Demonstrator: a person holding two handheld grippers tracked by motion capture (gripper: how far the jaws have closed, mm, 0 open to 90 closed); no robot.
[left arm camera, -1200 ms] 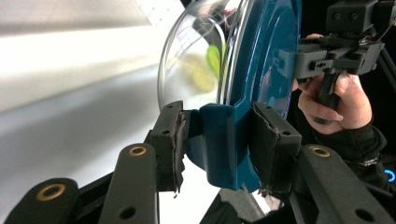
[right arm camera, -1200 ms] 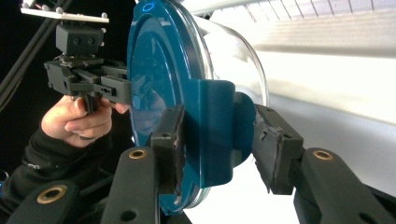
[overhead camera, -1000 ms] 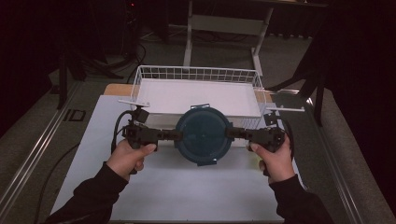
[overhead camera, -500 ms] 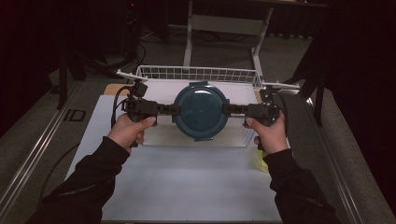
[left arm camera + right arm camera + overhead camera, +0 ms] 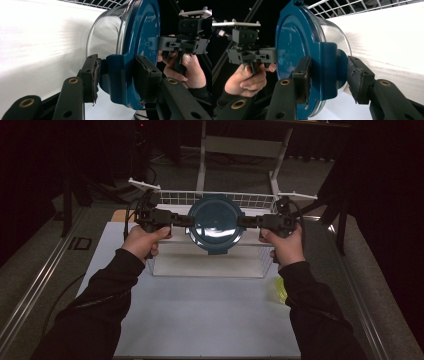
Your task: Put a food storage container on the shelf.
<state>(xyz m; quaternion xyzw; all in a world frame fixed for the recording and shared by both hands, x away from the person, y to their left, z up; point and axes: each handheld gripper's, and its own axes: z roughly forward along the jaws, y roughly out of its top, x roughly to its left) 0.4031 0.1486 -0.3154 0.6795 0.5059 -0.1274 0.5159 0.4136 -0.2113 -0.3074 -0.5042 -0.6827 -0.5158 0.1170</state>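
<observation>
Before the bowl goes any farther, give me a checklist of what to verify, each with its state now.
1. Left claw clamped on the blue lid tab: ok, pads on both sides.
2. Right claw clamped on the opposite tab: ok.
3. Lid seated on the glass bowl: ok, the rim sits flush where it shows.
4. Bowl held level between the two hands: ok, both claws stand at like height in the high view.
5. Bowl is over the wire basket: ok, it hangs above the white floor.
6. Anything inside the bowl: cannot tell, glare on the glass.
</observation>
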